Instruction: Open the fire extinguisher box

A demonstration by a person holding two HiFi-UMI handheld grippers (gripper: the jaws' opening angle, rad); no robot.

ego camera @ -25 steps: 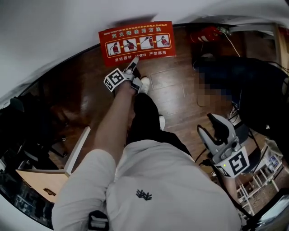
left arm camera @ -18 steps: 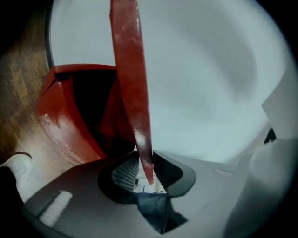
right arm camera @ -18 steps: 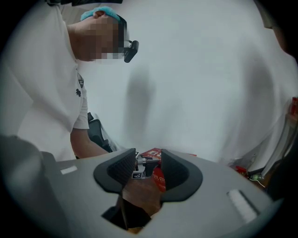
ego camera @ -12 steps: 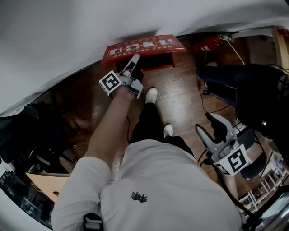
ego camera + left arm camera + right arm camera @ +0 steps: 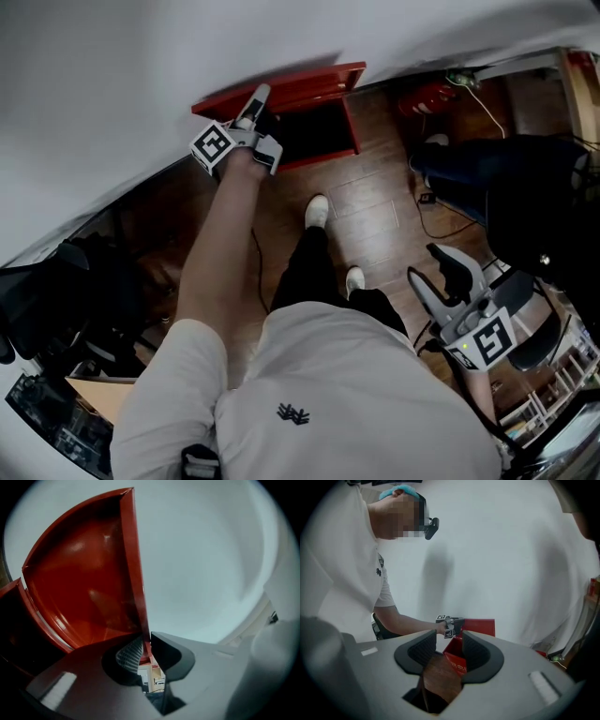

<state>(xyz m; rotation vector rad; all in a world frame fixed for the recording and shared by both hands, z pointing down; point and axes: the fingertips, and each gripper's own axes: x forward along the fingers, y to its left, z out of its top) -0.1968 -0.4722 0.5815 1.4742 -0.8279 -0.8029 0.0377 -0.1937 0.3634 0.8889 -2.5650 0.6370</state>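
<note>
One lid edge (image 5: 136, 573) apparently clamped inside left claw (image 5: 146, 646).

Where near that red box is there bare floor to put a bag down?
Bare wood floor lies between the red box, the white shoe and the cable, and left of the box along the wall. It is crowded at right, around the fire extinguisher and a person's dark legs, and at far left with dark gear.

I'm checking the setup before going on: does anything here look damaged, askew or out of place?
Nothing stands out. The fire extinguisher box sits on the wooden floor by the wall. Its red lid is raised, and the left gripper is shut on the lid's edge. No dents or spills show.
</note>
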